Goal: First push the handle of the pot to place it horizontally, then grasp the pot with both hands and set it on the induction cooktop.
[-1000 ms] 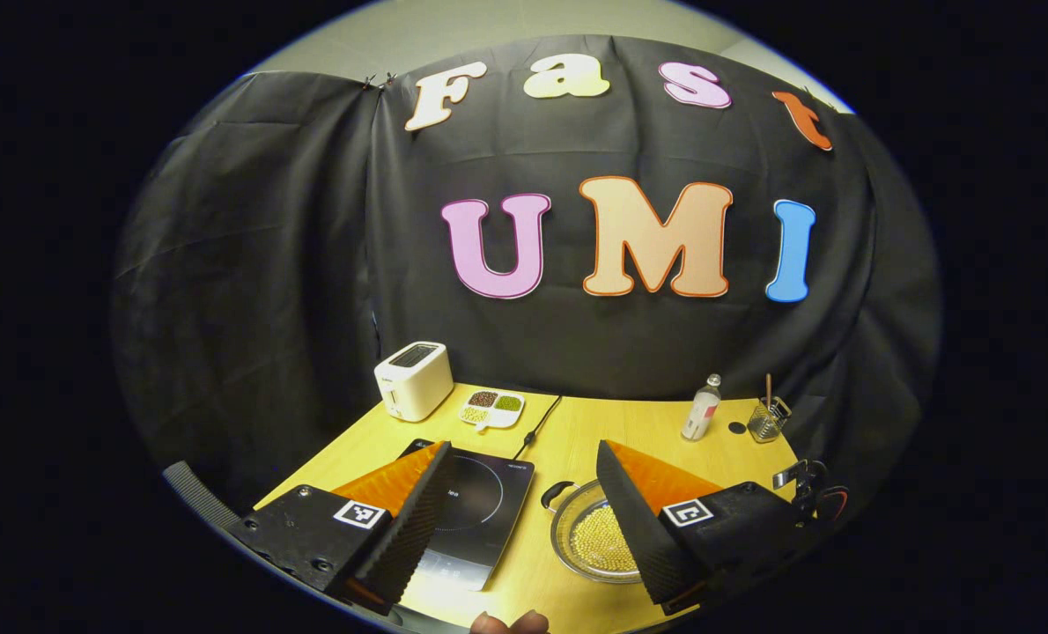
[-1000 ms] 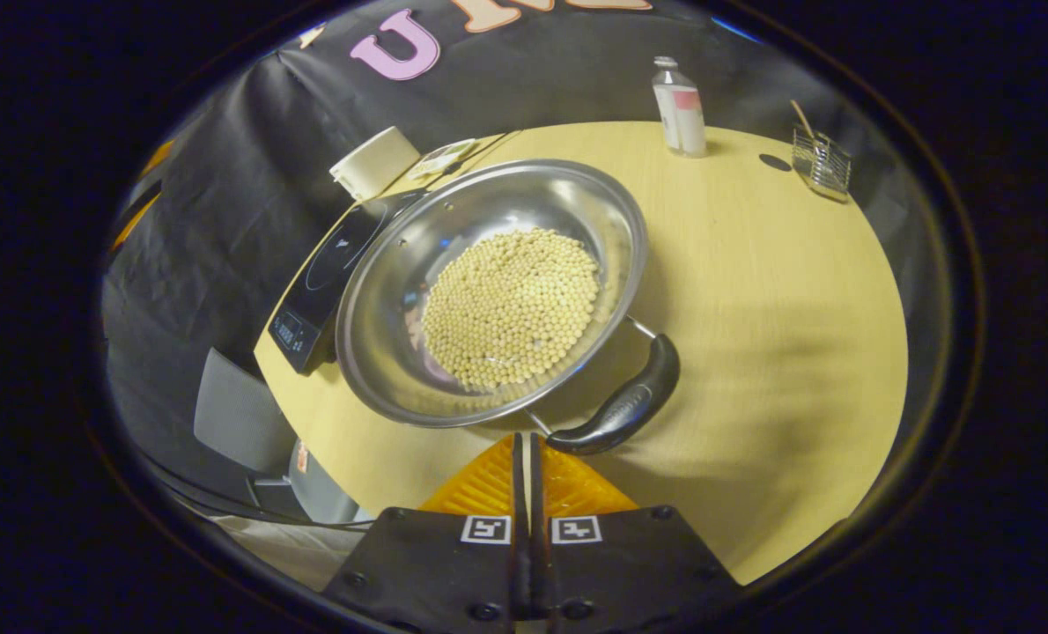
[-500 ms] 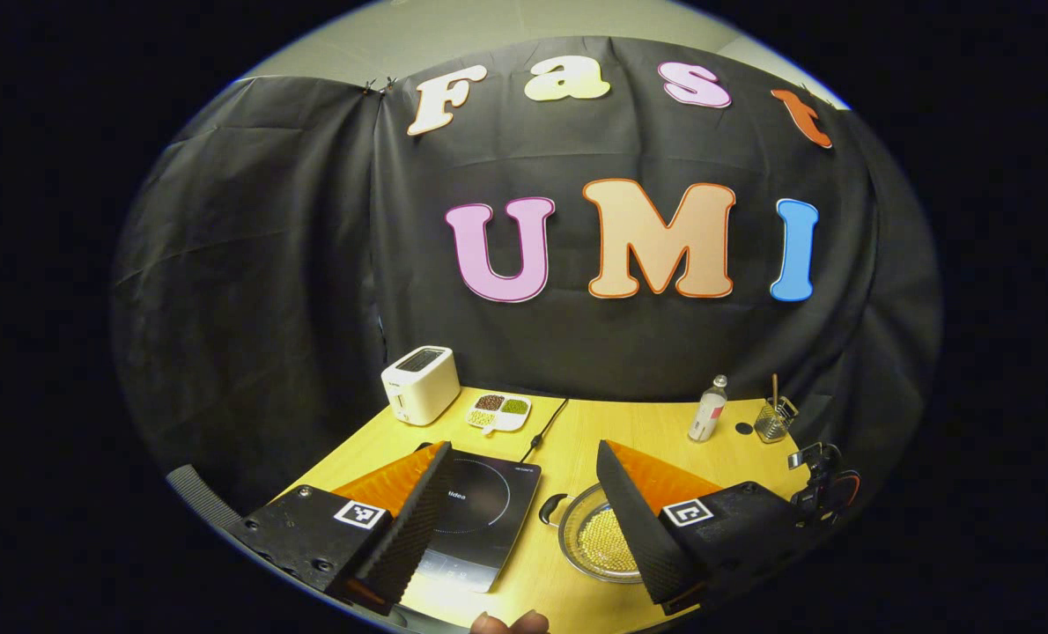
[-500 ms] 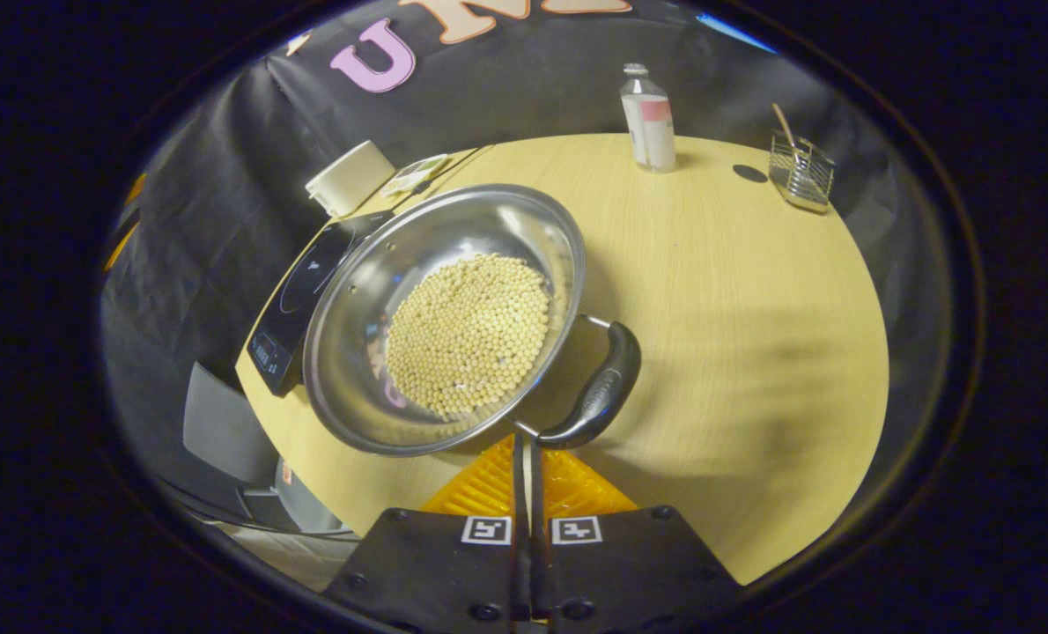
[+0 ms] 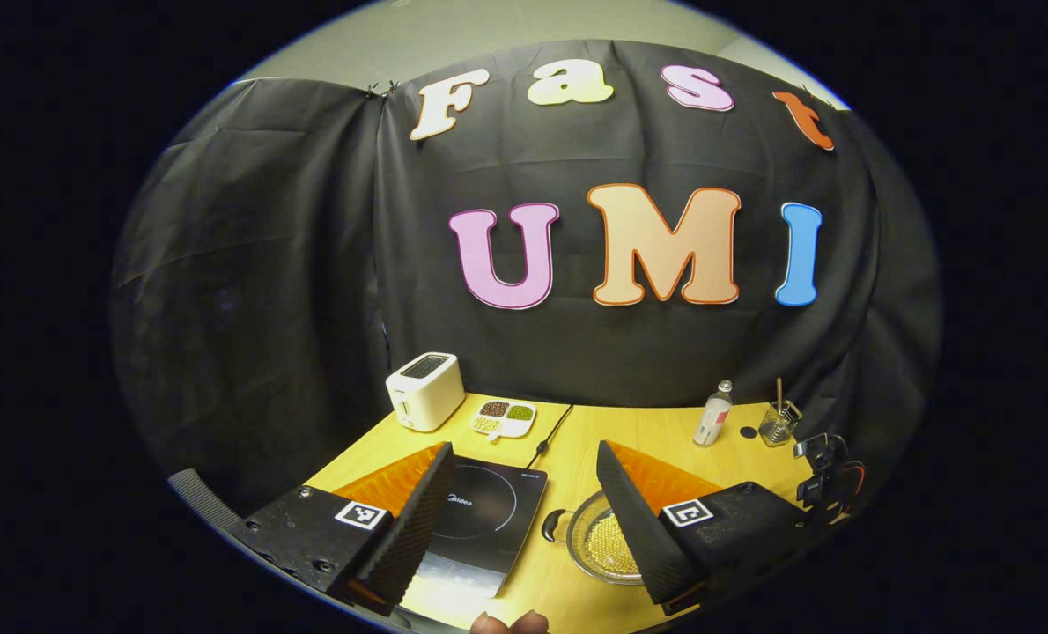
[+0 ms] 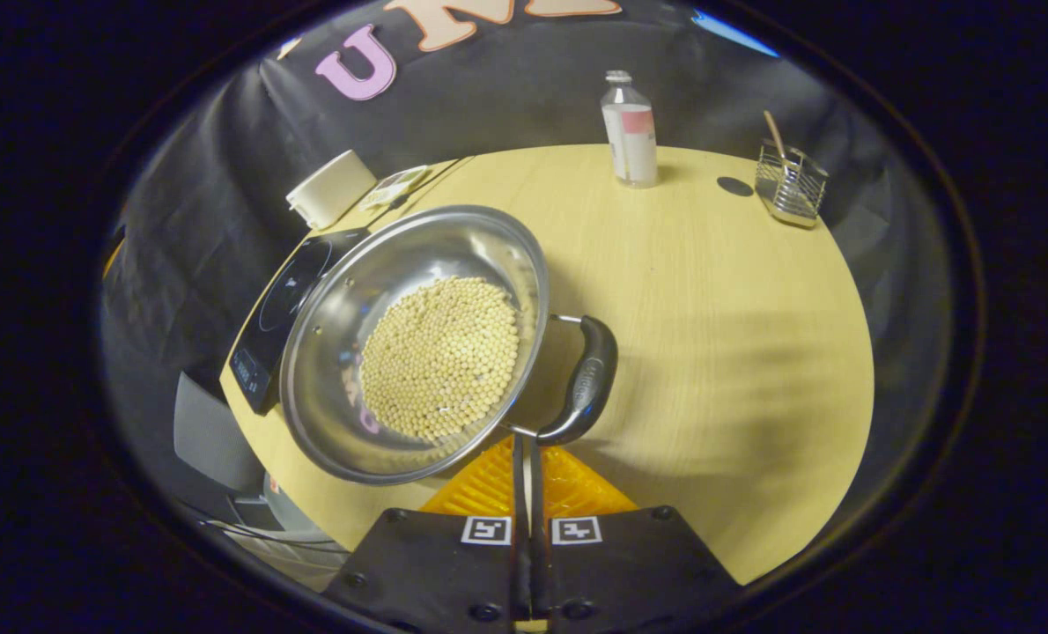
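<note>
On the left I keep my left hand-held gripper (image 5: 524,519) raised and back from the surface (image 5: 647,431), its fingers spread wide and holding nothing; I judge it is waiting for the two-handed lift. Between and beyond those fingers lies the induction cooktop (image 5: 484,511), flat and bare, with the toaster (image 5: 424,390) and a small divided dish (image 5: 504,418) behind it near the booth wall.

Just right of the cooktop sits the pot (image 6: 414,343), a wide steel pan with a layer of pale beans (image 6: 440,357) on its bottom. It rests on the surface, close beside the cooktop but not on it, so the placing step is not yet done.

Further right, the pot's black handle (image 6: 584,383) curves along the rim's outer side. In the right gripper view its long axis runs roughly up the picture, one end close to my right hand-held gripper (image 6: 527,458). That gripper has its fingers pressed together, empty, tips at the handle's near end; whether they touch it I cannot tell. Closed fingers suit a push, I think.

Far right stand a bottle (image 6: 628,132) and a wire holder (image 6: 788,180), well apart from the pot.
</note>
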### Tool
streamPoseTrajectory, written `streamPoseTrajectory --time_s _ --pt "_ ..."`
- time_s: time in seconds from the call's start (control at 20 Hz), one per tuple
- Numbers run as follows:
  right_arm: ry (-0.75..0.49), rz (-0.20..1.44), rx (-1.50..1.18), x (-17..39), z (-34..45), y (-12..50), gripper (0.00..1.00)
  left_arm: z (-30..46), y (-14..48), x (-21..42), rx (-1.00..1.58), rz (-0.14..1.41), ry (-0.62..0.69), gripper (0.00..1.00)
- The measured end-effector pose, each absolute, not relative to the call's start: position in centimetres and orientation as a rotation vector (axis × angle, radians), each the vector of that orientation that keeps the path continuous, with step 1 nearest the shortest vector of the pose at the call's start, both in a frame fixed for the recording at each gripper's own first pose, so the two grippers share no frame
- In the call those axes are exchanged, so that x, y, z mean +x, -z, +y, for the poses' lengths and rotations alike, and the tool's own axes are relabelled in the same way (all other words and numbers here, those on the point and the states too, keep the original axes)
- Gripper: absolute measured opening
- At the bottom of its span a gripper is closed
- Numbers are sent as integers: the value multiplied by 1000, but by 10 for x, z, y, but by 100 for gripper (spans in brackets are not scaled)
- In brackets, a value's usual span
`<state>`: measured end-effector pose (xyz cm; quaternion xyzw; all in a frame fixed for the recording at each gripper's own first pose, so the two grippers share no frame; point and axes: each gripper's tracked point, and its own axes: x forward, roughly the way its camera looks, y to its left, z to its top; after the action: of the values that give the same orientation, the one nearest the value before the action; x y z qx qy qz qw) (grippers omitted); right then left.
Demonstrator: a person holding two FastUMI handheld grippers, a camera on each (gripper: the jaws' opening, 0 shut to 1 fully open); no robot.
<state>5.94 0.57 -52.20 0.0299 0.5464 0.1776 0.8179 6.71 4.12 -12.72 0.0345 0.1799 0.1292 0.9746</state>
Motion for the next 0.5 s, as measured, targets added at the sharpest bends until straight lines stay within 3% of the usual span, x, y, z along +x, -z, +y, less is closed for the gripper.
streamPoseTrajectory --time_s 0.3,0.5 --pt "-338 1164 45 62 3 521 3 50 132 68 49 364 -246 98" --pt "-210 1158 28 62 -12 513 3 49 164 86 -5 432 -148 99"
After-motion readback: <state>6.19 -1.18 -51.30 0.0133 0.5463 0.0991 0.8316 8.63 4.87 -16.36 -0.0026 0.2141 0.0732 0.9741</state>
